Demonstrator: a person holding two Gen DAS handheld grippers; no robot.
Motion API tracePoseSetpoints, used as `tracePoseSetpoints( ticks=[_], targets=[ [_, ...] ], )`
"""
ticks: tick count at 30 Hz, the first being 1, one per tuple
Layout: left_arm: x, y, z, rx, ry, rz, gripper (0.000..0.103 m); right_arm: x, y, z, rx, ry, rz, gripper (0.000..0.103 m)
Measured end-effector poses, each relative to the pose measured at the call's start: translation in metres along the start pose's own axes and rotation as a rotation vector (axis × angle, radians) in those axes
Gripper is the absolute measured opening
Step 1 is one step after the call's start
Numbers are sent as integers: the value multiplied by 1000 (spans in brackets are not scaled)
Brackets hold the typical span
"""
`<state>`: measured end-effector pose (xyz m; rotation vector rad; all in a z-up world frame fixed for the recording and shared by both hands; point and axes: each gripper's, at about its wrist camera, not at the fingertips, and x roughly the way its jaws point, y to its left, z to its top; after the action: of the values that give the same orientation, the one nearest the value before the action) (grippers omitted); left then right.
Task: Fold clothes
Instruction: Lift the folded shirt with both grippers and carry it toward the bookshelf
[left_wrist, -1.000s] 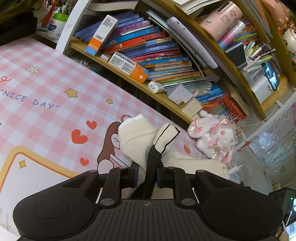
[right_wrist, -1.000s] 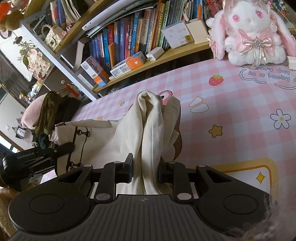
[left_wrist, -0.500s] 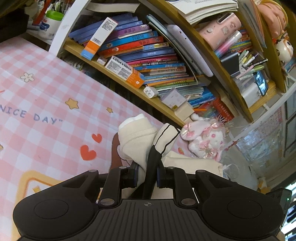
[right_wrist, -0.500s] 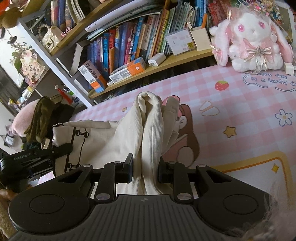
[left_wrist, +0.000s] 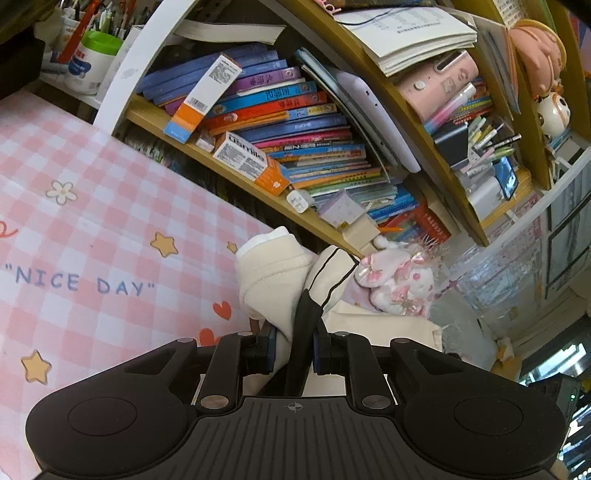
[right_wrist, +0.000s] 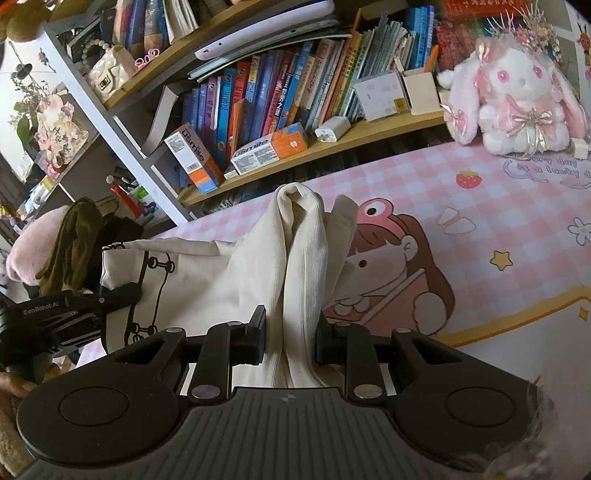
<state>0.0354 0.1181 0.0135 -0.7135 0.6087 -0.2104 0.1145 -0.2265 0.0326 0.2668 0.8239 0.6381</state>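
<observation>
A cream garment with black line print is stretched between both grippers above the pink checked table cover. My right gripper is shut on a bunched ribbed fold of it. My left gripper is shut on another bunch with black trim, lifted off the table. In the right wrist view the left gripper shows at the far left, at the garment's printed edge. The cloth hides the fingertips of both grippers.
A bookshelf full of books and boxes runs along the table's far edge. A pink plush rabbit sits at the back right corner. Dark and pink clothes are piled at the left, beyond the table.
Both grippers have risen with the garment still held. The left wrist view has tilted up, showing more shelf and less table; the right view has pulled back slightly from the rabbit.
</observation>
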Motion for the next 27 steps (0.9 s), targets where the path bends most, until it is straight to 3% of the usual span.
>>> tracePoseSetpoints(
  ticks=[13, 27],
  targets=[
    [28, 12, 44, -1, -10, 19, 16, 28, 13, 38, -60, 3, -17, 22],
    [93, 34, 106, -34, -41, 60, 16, 104, -5, 111, -103, 4, 19, 21]
  ],
)
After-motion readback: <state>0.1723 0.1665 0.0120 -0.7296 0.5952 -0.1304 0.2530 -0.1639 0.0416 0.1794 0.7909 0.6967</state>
